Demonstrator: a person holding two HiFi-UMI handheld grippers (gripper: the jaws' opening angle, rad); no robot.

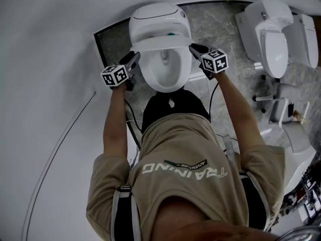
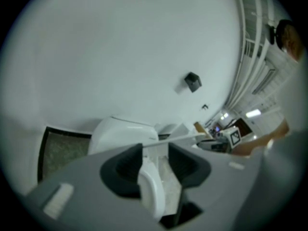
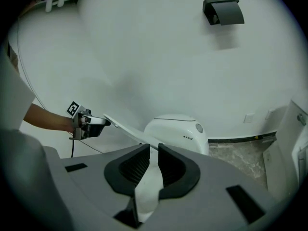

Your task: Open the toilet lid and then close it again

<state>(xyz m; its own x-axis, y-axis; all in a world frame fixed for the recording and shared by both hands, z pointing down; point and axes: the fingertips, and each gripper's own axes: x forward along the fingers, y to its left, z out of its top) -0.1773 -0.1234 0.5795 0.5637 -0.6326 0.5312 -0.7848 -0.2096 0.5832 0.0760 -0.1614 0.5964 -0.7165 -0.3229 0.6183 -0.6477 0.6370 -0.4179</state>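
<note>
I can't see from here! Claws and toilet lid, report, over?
Right claw shut on toilet lid edge. Left claw open around opposite edge. Lid partly raised. Nothing blocking.

Wall [image 1: 50, 59] close left of toilet [image 1: 160, 69]; second toilet [image 1: 276, 44] right, floor [image 1: 220, 24] gap between.

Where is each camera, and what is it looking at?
Head view: on the person's head, facing down at toilet lid and bowl; shows forearms, left gripper, right gripper.
Left gripper view: on that gripper, facing wall and lid; own jaws apart.
Right gripper view: on that gripper, facing lid; own jaws gripping it.
Shared: gripper views both show the lid.
</note>
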